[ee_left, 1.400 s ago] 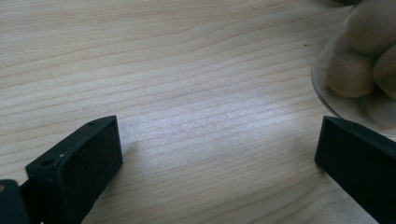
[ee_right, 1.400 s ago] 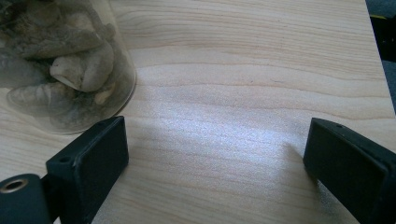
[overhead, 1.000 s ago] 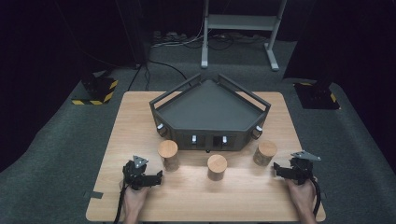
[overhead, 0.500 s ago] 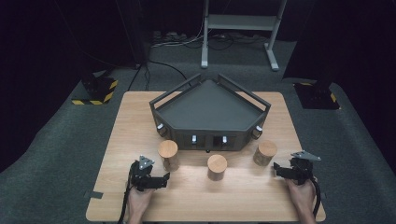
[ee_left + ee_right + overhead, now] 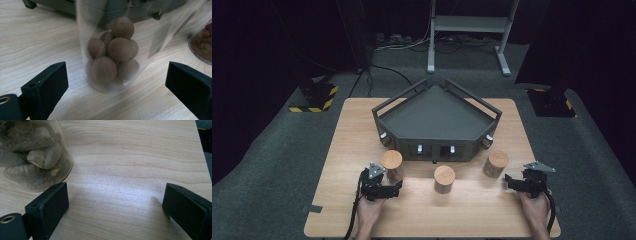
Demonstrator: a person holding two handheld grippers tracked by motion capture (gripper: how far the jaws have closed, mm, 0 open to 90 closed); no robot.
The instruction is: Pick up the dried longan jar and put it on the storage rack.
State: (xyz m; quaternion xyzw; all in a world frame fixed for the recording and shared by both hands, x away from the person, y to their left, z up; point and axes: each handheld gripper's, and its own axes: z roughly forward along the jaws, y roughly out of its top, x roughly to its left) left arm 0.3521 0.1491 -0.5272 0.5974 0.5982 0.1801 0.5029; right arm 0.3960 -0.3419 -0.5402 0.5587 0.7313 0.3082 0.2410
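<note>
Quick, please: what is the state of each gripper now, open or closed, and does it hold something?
Left gripper: open, jaws just closing a little on either side of the jar of brown balls, not touching it.
Right gripper: open, holding nothing.

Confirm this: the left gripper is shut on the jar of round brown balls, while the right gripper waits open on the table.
Wrong about the grip. The left gripper is open, its jaws apart from the jar of round brown balls, as the left gripper view shows. The right gripper is open.

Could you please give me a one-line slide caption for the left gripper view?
Open left gripper lined up on a clear jar of round brown balls standing on the wooden table, jaws apart from its sides.
</note>
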